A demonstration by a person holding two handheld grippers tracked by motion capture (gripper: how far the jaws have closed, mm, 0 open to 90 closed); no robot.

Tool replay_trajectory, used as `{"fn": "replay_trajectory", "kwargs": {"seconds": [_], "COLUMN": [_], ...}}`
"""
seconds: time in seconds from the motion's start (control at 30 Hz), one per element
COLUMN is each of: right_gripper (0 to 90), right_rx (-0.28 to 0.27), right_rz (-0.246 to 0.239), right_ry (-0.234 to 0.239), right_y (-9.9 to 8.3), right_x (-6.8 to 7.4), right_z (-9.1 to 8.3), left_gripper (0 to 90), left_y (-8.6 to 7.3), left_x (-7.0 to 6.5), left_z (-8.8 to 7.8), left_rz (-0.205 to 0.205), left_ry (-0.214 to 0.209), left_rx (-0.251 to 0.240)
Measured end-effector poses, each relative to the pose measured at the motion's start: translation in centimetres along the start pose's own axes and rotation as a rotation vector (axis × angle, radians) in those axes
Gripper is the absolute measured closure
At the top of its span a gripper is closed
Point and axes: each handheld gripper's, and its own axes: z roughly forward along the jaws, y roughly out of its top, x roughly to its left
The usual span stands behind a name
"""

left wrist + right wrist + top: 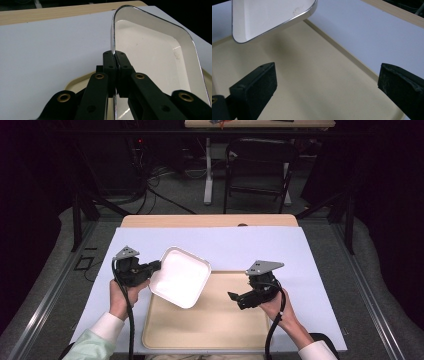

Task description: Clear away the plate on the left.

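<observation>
We see the beige tray [210,325] lying nearest on the white sheet [300,250]. Above it, the right gripper [234,298] hangs with jaws spread wide, grasping nothing. The left gripper [156,266] clamps the rim of the white dish [180,277], lifted and tilted over the tray's far left corner.

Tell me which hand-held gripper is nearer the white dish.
Left. The left hand-held gripper is clamped on the white dish's rim; the right hand-held gripper hangs open over the beige tray, apart from it.
</observation>
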Motion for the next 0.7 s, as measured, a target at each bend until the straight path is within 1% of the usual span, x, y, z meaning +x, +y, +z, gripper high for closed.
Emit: {"fn": "replay_trajectory", "kwargs": {"seconds": [0.13,0.17,0.23,0.43,0.53,0.57,0.6,0.7], "right_gripper": [1.8,1.8,2.6,4.6,4.7,4.7,4.8,4.8], "right_rx": [-0.001,-0.003,-0.004,-0.005,-0.004,-0.008,-0.007,-0.003], "right_rz": [-0.001,0.001,0.007,0.022,0.028,0.036,0.038,0.042], "right_ry": [0.005,0.008,0.010,0.011,0.013,0.020,0.019,0.016], "right_y": [0.3,0.4,0.7,1.2,1.4,1.5,1.7,1.8], "right_x": [0.2,0.3,0.4,0.5,0.6,0.7,0.8,0.9], "right_z": [0.3,0.5,0.8,1.4,1.6,1.6,1.7,1.9], "left_gripper": [88.1,88.1,88.1,88.1,88.1,88.1,88.1,88.1], "left_y": [0.1,0.1,0.1,0.2,0.3,0.3,0.3,0.3], "left_x": [-0.5,-0.6,-0.9,-1.3,-1.5,-1.5,-1.7,-1.9], "left_z": [0.4,0.5,0.8,1.2,1.5,1.6,1.8,2.1], "left_rz": [0.001,0.008,0.005,0.009,0.007,0.006,-0.004,-0.001], "left_ry": [-0.009,-0.009,-0.014,-0.010,-0.010,-0.014,-0.014,-0.021], "left_rx": [-0.008,-0.006,-0.005,-0.009,-0.016,-0.016,-0.017,-0.017]}}
